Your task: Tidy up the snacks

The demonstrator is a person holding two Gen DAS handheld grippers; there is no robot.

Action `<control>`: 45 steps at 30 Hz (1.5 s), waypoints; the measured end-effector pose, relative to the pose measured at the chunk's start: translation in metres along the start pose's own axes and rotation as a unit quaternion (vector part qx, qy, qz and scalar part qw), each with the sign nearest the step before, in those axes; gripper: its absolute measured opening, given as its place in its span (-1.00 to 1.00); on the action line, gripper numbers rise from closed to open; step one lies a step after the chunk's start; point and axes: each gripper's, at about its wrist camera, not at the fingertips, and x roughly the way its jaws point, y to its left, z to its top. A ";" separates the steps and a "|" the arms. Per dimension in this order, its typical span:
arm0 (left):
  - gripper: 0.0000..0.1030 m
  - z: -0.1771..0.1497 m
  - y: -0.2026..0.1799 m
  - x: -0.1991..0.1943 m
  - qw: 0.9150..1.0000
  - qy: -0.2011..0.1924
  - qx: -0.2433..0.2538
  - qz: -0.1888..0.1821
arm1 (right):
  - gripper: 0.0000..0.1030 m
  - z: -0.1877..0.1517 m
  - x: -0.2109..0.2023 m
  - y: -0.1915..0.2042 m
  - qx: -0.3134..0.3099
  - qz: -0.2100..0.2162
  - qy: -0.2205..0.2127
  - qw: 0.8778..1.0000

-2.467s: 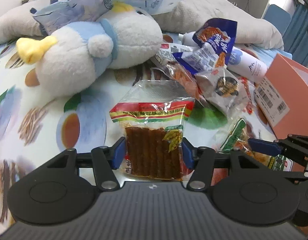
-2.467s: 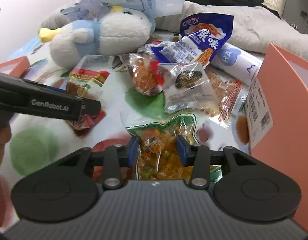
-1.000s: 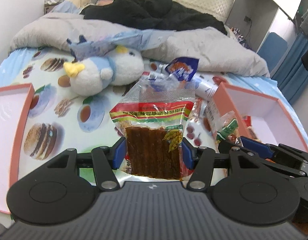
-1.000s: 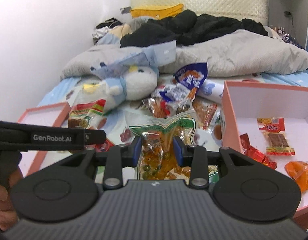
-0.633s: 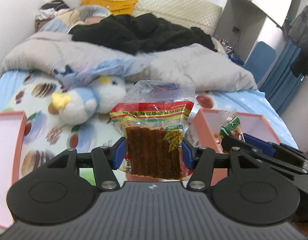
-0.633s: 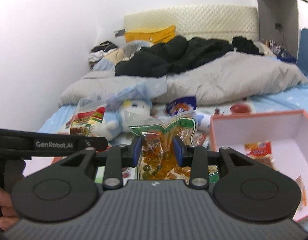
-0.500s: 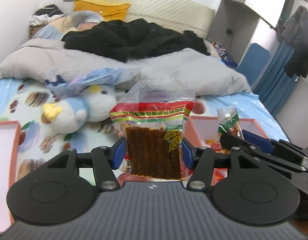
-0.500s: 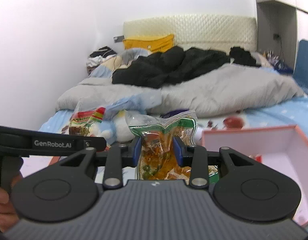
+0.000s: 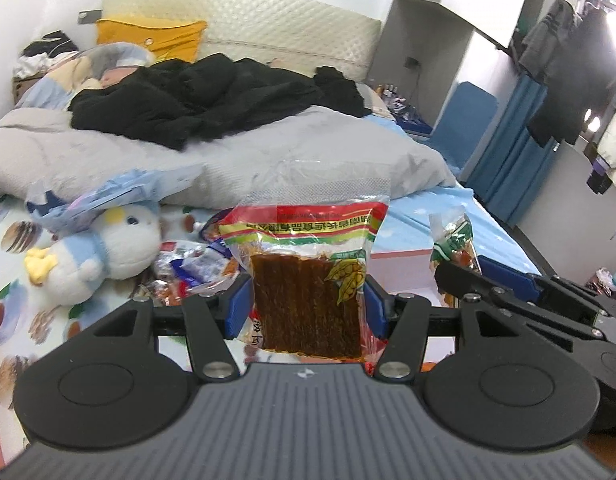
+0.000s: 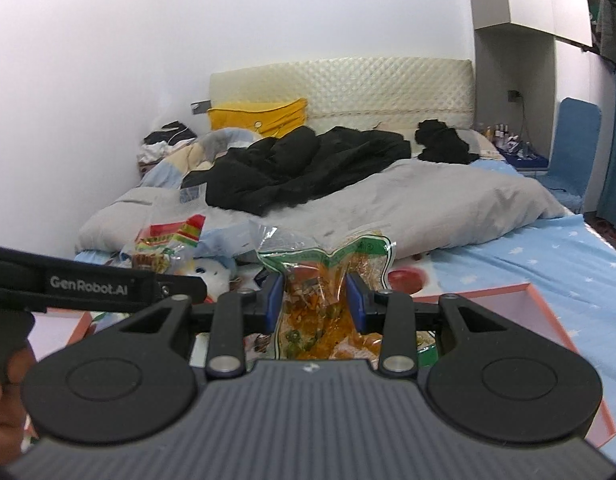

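Snacks carried in pairs, 1 per tool, presumably to speed sorting into the pink box point(image 10: 543, 304). Brown-strip packet point(image 9: 306, 304) pinched upright at its lower sides by left tool point(image 9: 304, 309), half-closed. Green-edged orange packet point(image 10: 319, 304) clamped narrower in right tool point(image 10: 315, 303). Both tools raised over the bed, side by side, angled slightly downward. Loose packets point(image 9: 196, 270) left beside plush duck point(image 9: 96, 256).
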 end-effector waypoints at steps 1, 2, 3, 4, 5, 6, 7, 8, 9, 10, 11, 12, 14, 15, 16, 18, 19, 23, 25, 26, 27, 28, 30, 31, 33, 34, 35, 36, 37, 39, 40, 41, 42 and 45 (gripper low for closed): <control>0.22 0.001 -0.004 0.001 1.000 0.000 0.001 -0.002 | -0.28 0.001 -0.001 -0.004 -0.001 -0.003 -0.002 1.000; 0.22 0.002 -0.008 0.003 1.000 0.001 0.003 -0.006 | -0.28 0.002 -0.002 -0.007 -0.001 -0.006 -0.004 1.000; 0.22 0.003 -0.011 0.006 1.000 0.001 0.004 -0.008 | -0.28 0.003 -0.003 -0.010 -0.001 -0.009 -0.006 1.000; 0.22 0.004 -0.015 0.008 1.000 0.002 0.005 -0.013 | -0.28 0.003 -0.004 -0.014 -0.001 -0.013 -0.007 1.000; 0.22 0.004 -0.019 0.010 1.000 0.003 0.007 -0.016 | -0.28 0.003 -0.004 -0.017 -0.001 -0.017 -0.007 1.000; 0.22 0.005 -0.023 0.013 1.000 0.003 0.009 -0.019 | -0.28 0.003 -0.004 -0.021 -0.001 -0.020 -0.007 1.000; 0.22 0.004 -0.027 0.016 1.000 0.005 0.011 -0.022 | -0.28 0.002 -0.005 -0.024 -0.001 -0.024 -0.007 1.000; 0.22 0.003 -0.031 0.020 1.000 0.006 0.015 -0.026 | -0.28 0.001 -0.004 -0.028 -0.001 -0.027 -0.006 1.000; 0.23 0.003 -0.035 0.025 0.999 0.009 0.021 -0.028 | -0.28 -0.002 -0.002 -0.033 0.000 -0.030 -0.005 1.000; 0.23 0.002 -0.037 0.030 0.999 0.011 0.024 -0.028 | -0.28 -0.004 -0.001 -0.037 0.001 -0.034 -0.003 0.999; 0.23 0.002 -0.040 0.035 0.999 0.013 0.024 -0.029 | -0.28 -0.007 0.000 -0.041 0.003 -0.037 0.001 0.999; 0.23 0.002 -0.042 0.041 0.999 0.018 0.024 -0.034 | -0.28 -0.011 0.002 -0.046 0.006 -0.040 0.005 0.999; 0.23 0.000 -0.049 0.052 0.998 0.030 0.028 -0.037 | -0.28 -0.018 0.007 -0.055 0.013 -0.045 0.015 0.999; 0.23 -0.002 -0.054 0.059 0.998 0.036 0.032 -0.039 | -0.28 -0.022 0.008 -0.060 0.018 -0.048 0.019 0.998; 0.23 -0.003 -0.058 0.063 0.998 0.041 0.035 -0.042 | -0.28 -0.026 0.010 -0.065 0.020 -0.051 0.024 0.998; 0.23 -0.007 -0.069 0.075 0.997 0.053 0.044 -0.046 | -0.28 -0.034 0.013 -0.075 0.026 -0.058 0.032 0.997; 0.23 -0.010 -0.074 0.081 0.996 0.060 0.048 -0.048 | -0.28 -0.037 0.014 -0.080 0.029 -0.062 0.036 0.997; 0.23 -0.020 -0.095 0.107 0.992 0.087 0.067 -0.055 | -0.28 -0.050 0.020 -0.095 0.029 -0.075 0.052 0.995; 0.23 -0.026 -0.103 0.121 0.991 0.100 0.073 -0.056 | -0.28 -0.058 0.025 -0.104 0.033 -0.084 0.061 0.994; 0.23 -0.029 -0.106 0.126 0.990 0.106 0.076 -0.056 | -0.28 -0.062 0.027 -0.109 0.036 -0.087 0.065 0.993; 0.23 -0.031 -0.108 0.132 0.989 0.111 0.078 -0.057 | -0.28 -0.066 0.028 -0.113 0.040 -0.090 0.070 0.993; 0.23 -0.033 -0.111 0.138 0.988 0.117 0.082 -0.056 | -0.28 -0.069 0.031 -0.117 0.042 -0.094 0.075 0.992; 0.23 -0.039 -0.113 0.151 0.986 0.130 0.083 -0.054 | -0.28 -0.076 0.035 -0.123 0.041 -0.103 0.084 0.990; 0.23 -0.041 -0.114 0.156 0.986 0.136 0.083 -0.055 | -0.28 -0.080 0.037 -0.127 0.041 -0.104 0.090 0.990; 0.23 -0.045 -0.117 0.164 0.983 0.148 0.089 -0.059 | -0.27 -0.086 0.041 -0.132 0.042 -0.104 0.100 0.989; 0.23 -0.048 -0.120 0.168 0.982 0.151 0.093 -0.057 | -0.27 -0.089 0.044 -0.135 0.042 -0.103 0.106 0.988; 0.23 -0.049 -0.121 0.170 0.982 0.155 0.096 -0.055 | -0.27 -0.092 0.046 -0.137 0.042 -0.102 0.111 0.988; 0.23 -0.051 -0.123 0.173 0.981 0.159 0.098 -0.056 | -0.27 -0.095 0.047 -0.139 0.043 -0.102 0.115 0.987; 0.23 -0.052 -0.124 0.176 0.980 0.162 0.098 -0.056 | -0.27 -0.096 0.048 -0.142 0.045 -0.101 0.117 0.987; 0.23 -0.055 -0.125 0.179 0.979 0.166 0.101 -0.055 | -0.27 -0.100 0.050 -0.144 0.050 -0.099 0.123 0.986; 0.23 -0.056 -0.125 0.181 0.979 0.166 0.100 -0.054 | -0.27 -0.102 0.051 -0.145 0.051 -0.098 0.124 0.986; 0.24 -0.057 -0.125 0.182 0.979 0.167 0.099 -0.054 | -0.26 -0.103 0.052 -0.146 0.052 -0.098 0.126 0.986; 0.24 -0.057 -0.124 0.182 0.979 0.167 0.098 -0.055 | -0.25 -0.104 0.053 -0.146 0.053 -0.096 0.128 0.986; 0.40 -0.057 -0.125 0.181 0.980 0.163 0.101 -0.051 | -0.22 -0.103 0.056 -0.148 0.056 -0.094 0.129 0.986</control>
